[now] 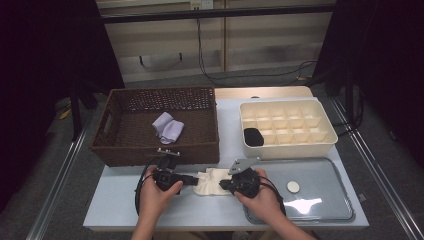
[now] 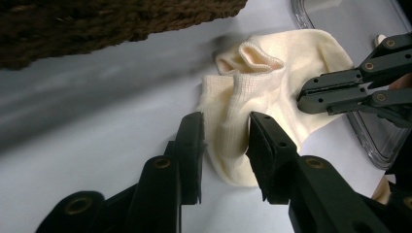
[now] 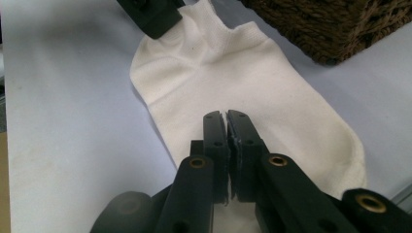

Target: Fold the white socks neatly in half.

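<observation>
sock (image 2: 272, 92): ribbed knit cloth | basket (image 1: 150, 145): rough wicker | tray (image 1: 320, 210): glossy

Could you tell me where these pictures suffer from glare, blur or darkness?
High view: glare on the clear tray, dark edges all round. Left gripper view: basket and nearby tabletop smeared with blur, cream sock sharp. Right gripper view: evenly lit, sock crisp.

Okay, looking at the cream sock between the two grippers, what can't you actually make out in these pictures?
- Cream sock: right gripper view, its near edge hidden behind the shut right hand-held gripper.
- Small round white thing on the clear lid: high view, too small to identify.
- Dark item in the divided box: too dark to identify.
</observation>
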Demonstrator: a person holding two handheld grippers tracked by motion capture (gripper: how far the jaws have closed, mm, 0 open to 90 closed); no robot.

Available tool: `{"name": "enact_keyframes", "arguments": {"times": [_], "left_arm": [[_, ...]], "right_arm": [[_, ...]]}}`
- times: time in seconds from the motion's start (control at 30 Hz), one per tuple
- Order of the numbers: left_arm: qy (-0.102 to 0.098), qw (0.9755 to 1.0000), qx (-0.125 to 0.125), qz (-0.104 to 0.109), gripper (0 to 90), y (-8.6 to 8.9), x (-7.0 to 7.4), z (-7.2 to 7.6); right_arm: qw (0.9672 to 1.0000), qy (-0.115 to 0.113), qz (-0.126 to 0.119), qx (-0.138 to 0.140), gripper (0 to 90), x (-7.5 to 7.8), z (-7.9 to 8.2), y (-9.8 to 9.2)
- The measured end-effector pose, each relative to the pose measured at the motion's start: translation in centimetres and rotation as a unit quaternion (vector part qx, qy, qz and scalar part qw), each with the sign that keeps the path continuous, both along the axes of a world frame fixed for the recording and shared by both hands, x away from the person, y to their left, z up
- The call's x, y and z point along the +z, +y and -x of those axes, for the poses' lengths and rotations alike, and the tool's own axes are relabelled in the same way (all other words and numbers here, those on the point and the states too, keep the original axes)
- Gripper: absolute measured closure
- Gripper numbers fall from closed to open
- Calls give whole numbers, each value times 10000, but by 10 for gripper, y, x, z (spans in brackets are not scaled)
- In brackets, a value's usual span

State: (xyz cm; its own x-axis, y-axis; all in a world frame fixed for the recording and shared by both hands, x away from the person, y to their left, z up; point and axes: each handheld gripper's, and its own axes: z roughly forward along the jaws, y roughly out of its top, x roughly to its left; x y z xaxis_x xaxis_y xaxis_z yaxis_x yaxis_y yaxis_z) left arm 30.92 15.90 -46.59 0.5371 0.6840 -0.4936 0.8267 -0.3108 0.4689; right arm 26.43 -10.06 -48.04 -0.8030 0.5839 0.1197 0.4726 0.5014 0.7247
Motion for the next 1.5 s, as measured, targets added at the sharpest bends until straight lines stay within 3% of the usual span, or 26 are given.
{"name": "enact_keyframes", "arguments": {"times": [0.03,0.1,0.17,0.27,0.33,0.37,0.43,0.6,0.67,0.73,0.83,0.97,1.13,1.3,1.43,1.5], "left_arm": [[-33,10000,-31,-72,664,-1,-1,0],[-29,9999,102,43,659,-4,-5,-1],[-69,10000,3,66,659,-4,-7,-2],[-96,9999,73,104,699,-7,-8,-1],[-131,9999,-22,40,773,-7,-9,0],[-57,9999,-23,91,818,-8,-8,1],[-68,10000,-18,34,843,-9,-6,1],[7,9998,-195,16,853,-9,9,1],[15,9999,-115,78,852,-12,13,2],[9,9997,-242,-17,852,-12,15,1],[34,9998,-205,-18,852,-14,15,0],[78,9997,-240,14,852,-14,18,-1],[127,9992,-366,9,852,-17,29,-2],[248,9988,-420,0,852,-20,39,-4],[257,9989,-390,-93,850,-23,44,-4],[216,9979,-548,-276,851,-23,44,-5]], "right_arm": [[10000,2,-3,-5,870,0,0,0],[10000,-25,3,11,870,0,1,0],[10000,-58,4,4,870,-1,1,0],[10000,-54,-17,3,870,-1,2,0],[10000,-61,-37,-1,870,-1,2,0],[10000,-61,-31,5,870,-1,2,0],[10000,-43,-16,10,870,-1,2,0],[10000,-27,-30,11,865,-1,1,0],[10000,33,-36,-16,855,0,0,0],[10000,-37,-49,-30,863,3,0,0],[9998,-107,-160,-21,863,8,-2,2],[9998,-66,-159,38,862,9,-6,8],[9998,28,51,164,865,3,-9,19],[9995,211,-128,214,868,1,-11,26],[9990,276,-134,317,870,1,-10,32],[9990,258,-116,344,870,1,-11,31]]}}
